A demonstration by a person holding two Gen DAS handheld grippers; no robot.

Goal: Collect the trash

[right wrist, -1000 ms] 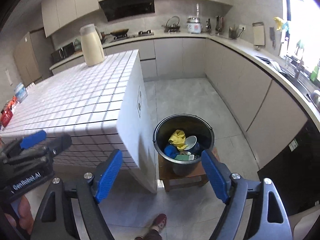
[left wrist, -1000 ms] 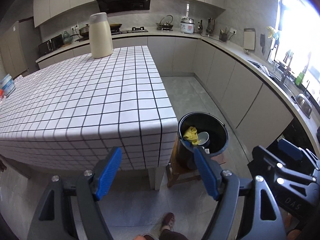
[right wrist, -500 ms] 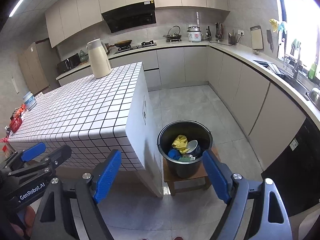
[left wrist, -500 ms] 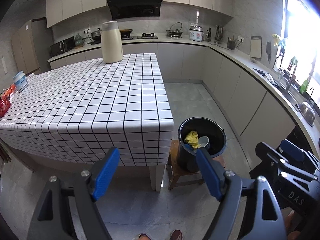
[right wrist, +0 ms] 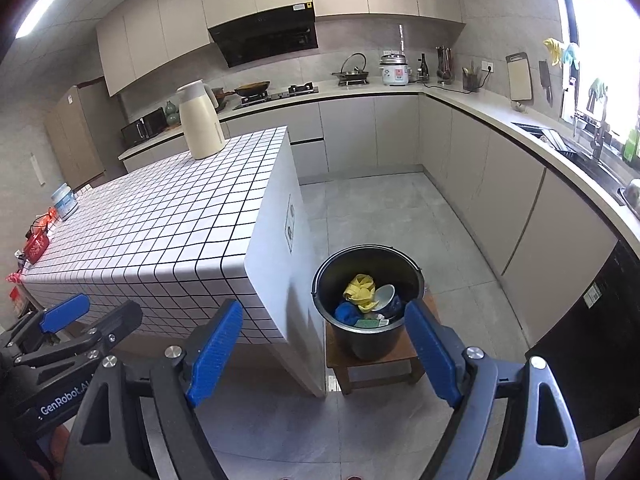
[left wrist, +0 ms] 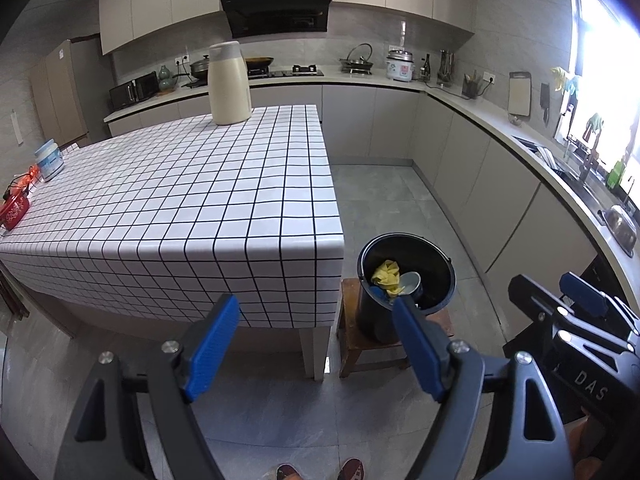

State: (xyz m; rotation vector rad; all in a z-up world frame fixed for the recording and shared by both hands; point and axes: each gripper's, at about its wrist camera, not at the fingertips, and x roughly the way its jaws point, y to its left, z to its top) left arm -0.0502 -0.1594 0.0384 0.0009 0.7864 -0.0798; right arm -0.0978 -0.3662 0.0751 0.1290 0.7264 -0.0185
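The right wrist view looked deeper into the black bucket [right wrist: 367, 334]: it showed a yellow crumpled thing [right wrist: 360, 286], a white bowl [right wrist: 384, 296], a blue item [right wrist: 346, 312] and a green flat piece [right wrist: 366, 323] at the bottom. The left wrist view showed only the yellow thing [left wrist: 386, 276], the bowl [left wrist: 410, 280] and a bit of blue, because the bucket's [left wrist: 436, 280] near wall hid the rest. The left view also showed two shoe tips [left wrist: 320, 472] at the bottom edge; in the right view this part was too small to tell.

In both views the bucket stood on a small wooden stool [right wrist: 372, 364], just beside the corner of the table w/ checked cloth [left wrist: 180, 200]. A cream thermos jug [left wrist: 229, 84] stood upright at the far end of the table; a white tub [left wrist: 49, 160] and red packaging [left wrist: 14, 210] were at the left edge.

The left gripper [left wrist: 316, 348] had its jaws wide apart w/ nothing between the blue pads [left wrist: 212, 346], touching nothing; the jaws had just been opening. The right gripper [right wrist: 324, 352] was also wide and empty. Both were held in the air over the floor, tilted downward toward the bucket area, side by side: the right gripper [left wrist: 576, 320] appeared at the right edge of the left view, the left gripper [right wrist: 60, 328] at the left edge of the right view.
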